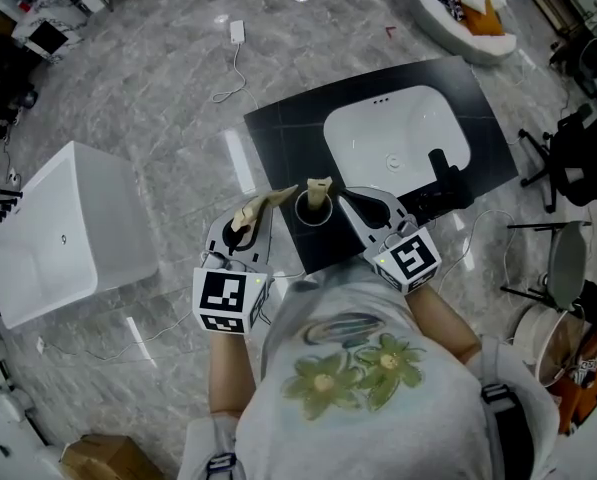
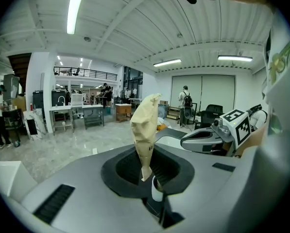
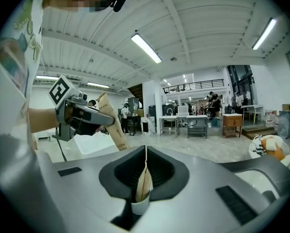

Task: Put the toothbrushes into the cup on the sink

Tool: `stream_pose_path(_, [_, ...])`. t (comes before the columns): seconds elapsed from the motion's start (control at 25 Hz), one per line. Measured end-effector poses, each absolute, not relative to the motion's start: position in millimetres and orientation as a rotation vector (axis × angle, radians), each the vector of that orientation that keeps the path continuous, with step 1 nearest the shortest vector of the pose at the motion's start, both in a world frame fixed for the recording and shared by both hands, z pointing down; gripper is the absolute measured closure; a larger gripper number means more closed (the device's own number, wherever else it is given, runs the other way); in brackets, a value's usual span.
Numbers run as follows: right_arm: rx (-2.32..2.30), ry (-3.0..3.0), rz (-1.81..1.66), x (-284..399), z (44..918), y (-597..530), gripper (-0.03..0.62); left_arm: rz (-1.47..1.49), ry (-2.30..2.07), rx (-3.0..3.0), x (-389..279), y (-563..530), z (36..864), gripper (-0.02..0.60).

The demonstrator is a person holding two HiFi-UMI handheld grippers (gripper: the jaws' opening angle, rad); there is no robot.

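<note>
My left gripper (image 1: 250,230) (image 2: 147,168) is shut on a toothbrush in a tan paper wrapper (image 1: 265,205) (image 2: 145,125), which sticks up and forward out of the jaws. My right gripper (image 1: 350,204) (image 3: 144,182) is shut on a second tan wrapped toothbrush (image 3: 145,171), seen edge-on between the jaws. In the head view a dark cup (image 1: 314,216) stands on the black counter (image 1: 288,133) between the two grippers, in front of the white sink (image 1: 398,133). A tan wrapped end (image 1: 319,190) shows over the cup beside my right gripper's tip. I cannot tell if it sits in the cup.
A black faucet (image 1: 444,171) stands at the sink's near right. A white box (image 1: 63,228) sits on the floor to the left. A round white basket (image 1: 463,8) lies at the far right, and black chair legs (image 1: 563,158) stand to the right. A cable (image 1: 233,68) trails behind the counter.
</note>
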State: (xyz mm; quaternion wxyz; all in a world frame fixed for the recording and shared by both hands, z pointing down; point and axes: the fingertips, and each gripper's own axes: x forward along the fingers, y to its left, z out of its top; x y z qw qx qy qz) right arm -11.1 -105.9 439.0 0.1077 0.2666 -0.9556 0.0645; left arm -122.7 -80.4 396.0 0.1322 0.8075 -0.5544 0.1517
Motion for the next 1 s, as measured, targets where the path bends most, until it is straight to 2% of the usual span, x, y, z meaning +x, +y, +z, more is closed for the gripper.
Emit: stream_pose_path(1.0, [0.826, -2.819, 0.165, 7, 428, -82, 0.549, 0.456, -1.461, 2.414, -88, -63, 401, 0.537])
